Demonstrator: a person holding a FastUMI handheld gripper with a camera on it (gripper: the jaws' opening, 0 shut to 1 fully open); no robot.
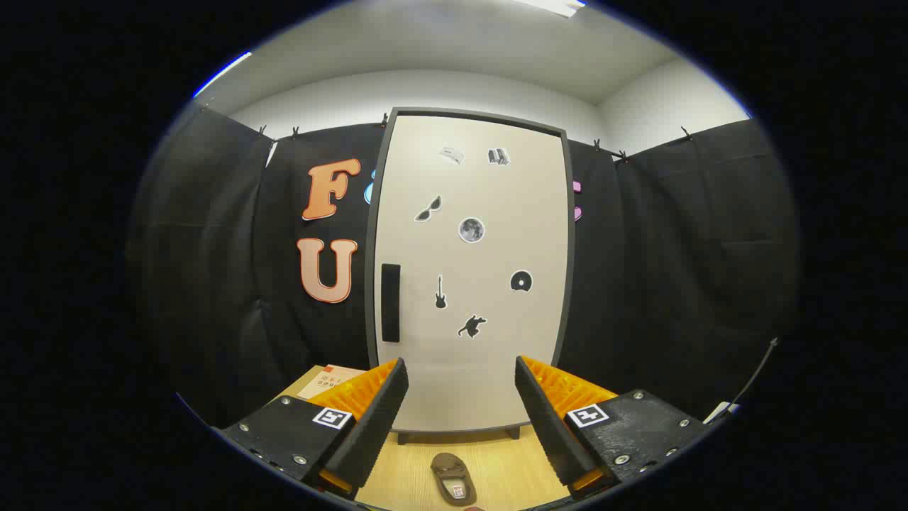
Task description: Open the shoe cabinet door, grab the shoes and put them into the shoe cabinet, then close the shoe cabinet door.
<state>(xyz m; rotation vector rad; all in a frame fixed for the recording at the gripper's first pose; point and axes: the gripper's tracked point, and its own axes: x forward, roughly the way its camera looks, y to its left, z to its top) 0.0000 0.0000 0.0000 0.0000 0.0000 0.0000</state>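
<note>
Gripper view, facing the shoe cabinet (472,270). The cabinet stands upright on short dark feet on a light wooden surface (496,472), backed by the booth's black cloth wall (674,270). Its pale door (489,355) sits shut within a dark frame and carries several small stickers: a pair of sunglasses, a moon, a disc, a guitar and a running animal, with two more near the top that are too small to make out. A dark vertical handle (391,303) lies along the door's left edge, about halfway up the cabinet.

The claw (461,387) is spread wide, its two fingers (376,419) well apart and holding nothing; the lower part of the cabinet door shows through the gap between them. Each finger carries a square black-and-white marker on its body.

A single brown shoe (454,479) lies flat on the surface in front of the cabinet, sole down, short of the cabinet's feet and below the gap between the fingers, touching neither of them. Whether a second shoe lies nearby cannot be told.

To the left of the cabinet's base, partly hidden behind the left finger, a cardboard box (330,380) rests on the surface. Above the cloth wall, a white wall and ceiling show beyond the cabinet's top.
</note>
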